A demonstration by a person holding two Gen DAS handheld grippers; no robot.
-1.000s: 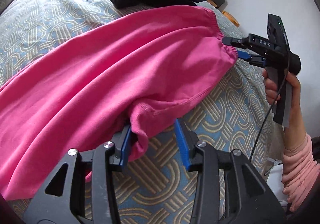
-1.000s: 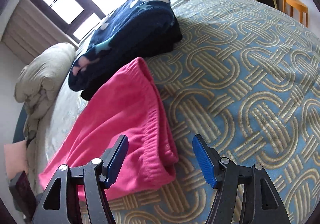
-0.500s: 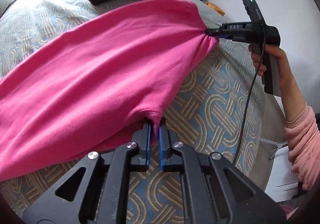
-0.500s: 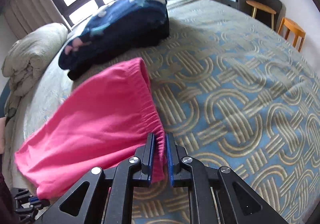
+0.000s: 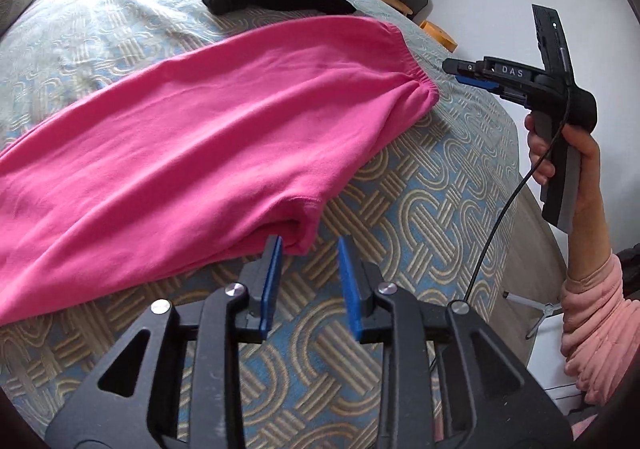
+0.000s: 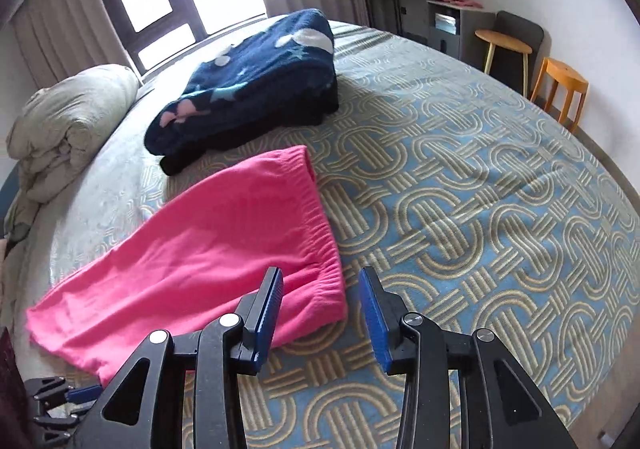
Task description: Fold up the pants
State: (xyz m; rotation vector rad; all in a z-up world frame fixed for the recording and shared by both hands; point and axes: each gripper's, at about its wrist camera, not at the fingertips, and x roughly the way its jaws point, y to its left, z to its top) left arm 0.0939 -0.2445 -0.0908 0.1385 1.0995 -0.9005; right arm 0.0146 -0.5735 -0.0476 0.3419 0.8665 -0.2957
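Both grippers released, open beside pants

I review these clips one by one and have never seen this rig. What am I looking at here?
No robot: a person holds a handheld gripper in each hand, each with a fisheye camera looking along its blue fingers. One picture comes from the left gripper, the other from the right gripper. Both are open and hold nothing. Pink pants lie flat on a patterned bedspread, with a folded navy blanket behind them. The left view also shows the person's right hand.
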